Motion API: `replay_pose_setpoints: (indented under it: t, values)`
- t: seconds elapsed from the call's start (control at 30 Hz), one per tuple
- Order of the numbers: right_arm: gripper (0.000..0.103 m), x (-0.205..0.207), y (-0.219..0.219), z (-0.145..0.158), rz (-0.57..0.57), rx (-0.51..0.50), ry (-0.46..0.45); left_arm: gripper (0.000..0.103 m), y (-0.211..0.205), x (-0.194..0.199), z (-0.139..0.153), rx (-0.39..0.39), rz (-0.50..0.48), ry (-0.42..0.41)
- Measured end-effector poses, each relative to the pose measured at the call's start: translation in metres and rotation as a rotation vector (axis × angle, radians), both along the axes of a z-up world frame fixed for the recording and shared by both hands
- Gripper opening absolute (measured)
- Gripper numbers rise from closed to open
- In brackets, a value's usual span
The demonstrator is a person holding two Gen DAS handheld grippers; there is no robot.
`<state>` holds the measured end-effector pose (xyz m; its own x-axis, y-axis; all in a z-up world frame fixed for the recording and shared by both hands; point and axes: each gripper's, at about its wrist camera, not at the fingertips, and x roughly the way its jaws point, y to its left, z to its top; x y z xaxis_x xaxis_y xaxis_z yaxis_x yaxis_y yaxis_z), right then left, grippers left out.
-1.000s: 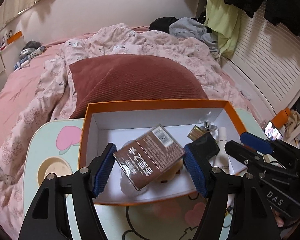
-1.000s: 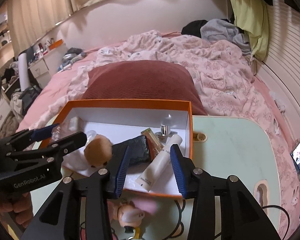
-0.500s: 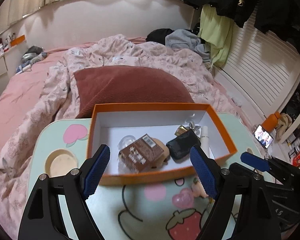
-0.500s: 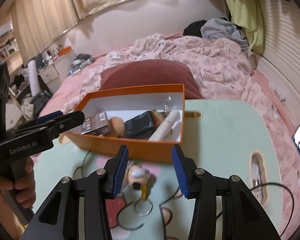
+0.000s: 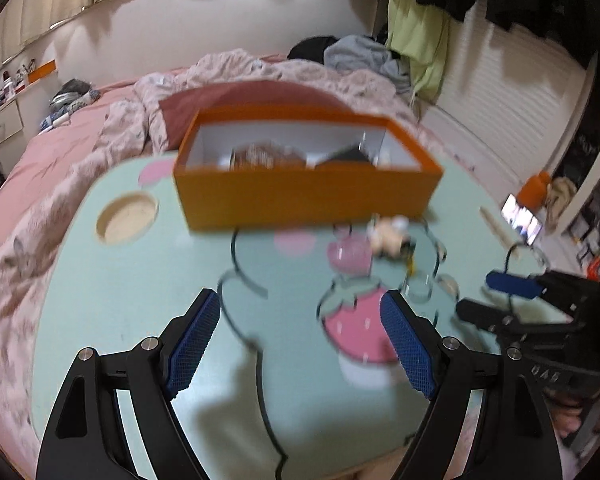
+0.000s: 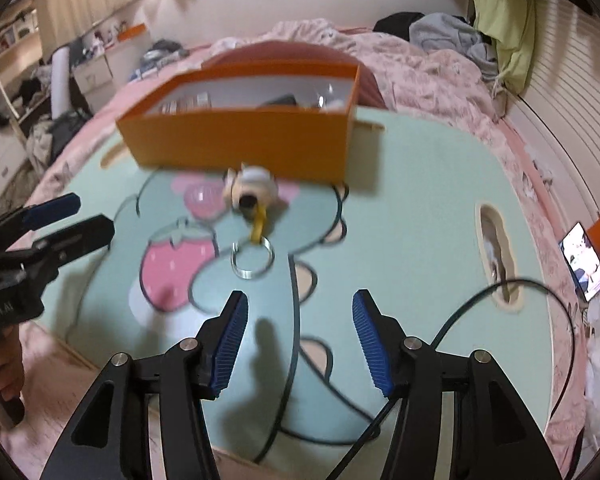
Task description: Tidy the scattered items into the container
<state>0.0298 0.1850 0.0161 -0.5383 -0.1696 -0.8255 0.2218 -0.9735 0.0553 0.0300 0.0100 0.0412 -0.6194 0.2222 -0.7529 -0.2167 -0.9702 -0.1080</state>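
Right gripper [image 6: 298, 344] hangs over the near part of the mint-green table [image 6: 412, 216], jaws spreading apart right now and nothing between the blue pads — just the printed tabletop and a dark shadow below them. Straight ahead, farther out on the table, lies the little figure keychain [image 6: 252, 192]: pale round head at the far end, yellow strap and a silver ring [image 6: 253, 261] trailing back toward the gripper. The ring is the nearest part, ahead of the open jaws and well clear of them. Just beyond the figure, almost against it, stands the orange box [image 6: 240, 144], dark items blurred inside.

Left gripper [image 5: 300, 344], over on the left side, is released too, jaws wide and empty above the pink strawberry print [image 5: 356, 320]. From its camera the keychain [image 5: 392, 236] sits ahead and to the right, near the box's [image 5: 300, 196] front wall. A black cable [image 6: 500, 300] loops across the table's right side. Behind the box, a dark red cushion [image 5: 236, 100] rests on the pink bed [image 5: 60, 152].
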Motion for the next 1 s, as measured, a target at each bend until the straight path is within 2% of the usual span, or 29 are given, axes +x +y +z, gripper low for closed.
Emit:
replay_pose_setpoints:
  t: [0.13, 0.2, 0.23, 0.27, 0.3, 0.37, 0.4, 0.47, 1.0]
  values:
    - [0.056, 0.006, 0.000, -0.009, 0.009, 0.028, -0.011, 0.082, -0.008, 0.001, -0.016, 0.003, 0.045, -0.037]
    - [0.061, 0.006, -0.002, -0.010, 0.005, 0.039, -0.008, 0.082, -0.012, -0.002, -0.022, 0.017, 0.062, -0.061]
    - [0.070, 0.007, -0.002, -0.011, -0.001, 0.041, -0.003, 0.082, -0.014, -0.003, -0.025, 0.015, 0.071, -0.072]
    - [0.075, 0.008, -0.003, -0.013, -0.010, 0.042, 0.004, 0.082, -0.015, -0.005, -0.028, 0.007, 0.081, -0.086]
    - [0.077, 0.010, -0.003, -0.014, -0.021, 0.045, 0.012, 0.083, -0.014, -0.005, -0.032, -0.016, 0.093, -0.089]
    - [0.080, 0.011, -0.003, -0.015, -0.034, 0.045, 0.017, 0.089, -0.010, -0.007, -0.037, -0.103, 0.127, -0.086]
    - [0.082, 0.011, -0.002, -0.015, -0.035, 0.043, 0.014, 0.092, -0.009, -0.007, -0.038, -0.114, 0.131, -0.087]
    - [0.090, 0.009, -0.001, -0.016, -0.038, 0.040, 0.007, 0.092, -0.010, -0.006, -0.038, -0.112, 0.134, -0.081]
    - [0.092, 0.007, -0.002, -0.016, -0.036, 0.041, 0.011, 0.093, -0.011, -0.004, -0.039, -0.110, 0.137, -0.061]
